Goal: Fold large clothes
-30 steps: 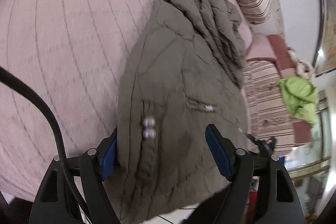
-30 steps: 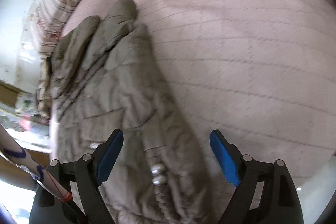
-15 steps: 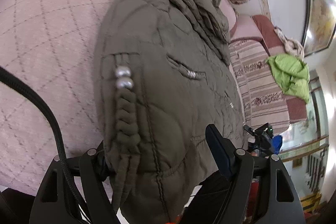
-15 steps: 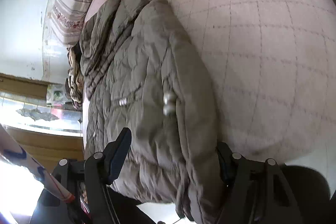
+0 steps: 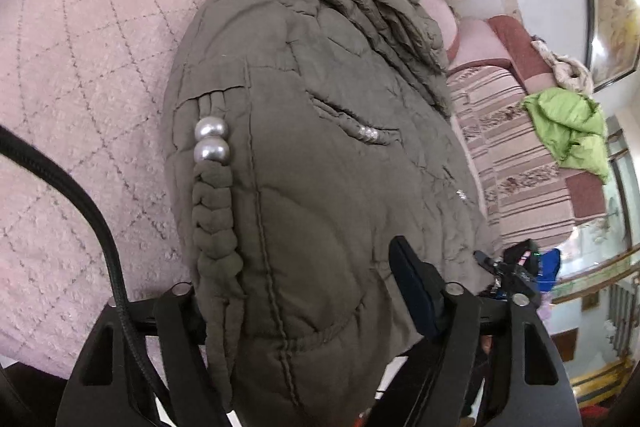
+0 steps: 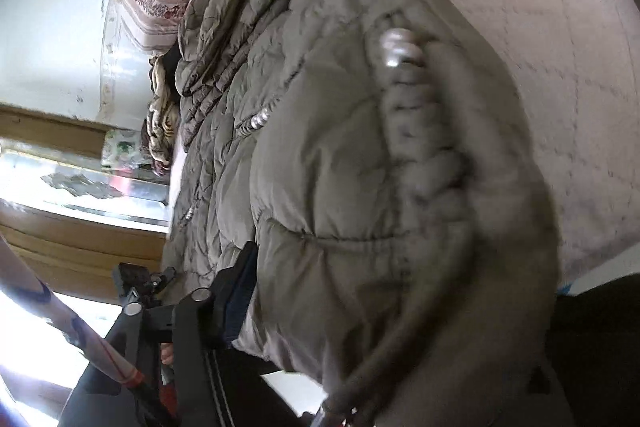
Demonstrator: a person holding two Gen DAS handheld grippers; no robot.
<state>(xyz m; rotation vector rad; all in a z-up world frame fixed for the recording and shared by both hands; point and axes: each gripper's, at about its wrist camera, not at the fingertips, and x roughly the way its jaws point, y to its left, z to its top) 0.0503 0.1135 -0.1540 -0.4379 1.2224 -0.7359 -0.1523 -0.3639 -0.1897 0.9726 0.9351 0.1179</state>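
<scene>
Olive padded jacket (image 5: 320, 155) bulges between both tools' spread jaws, neither visibly clamped; its slippery bulk may slide off the bed (image 5: 80, 67).

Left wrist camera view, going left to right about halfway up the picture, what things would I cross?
Pink quilted cover → two pearl beads on the olive padded jacket → jacket's pocket slit → striped sofa cushion → lime green garment.

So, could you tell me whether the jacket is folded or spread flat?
Folded: the jacket lies doubled in a thick bundle, sleeves bunched on top.
</scene>
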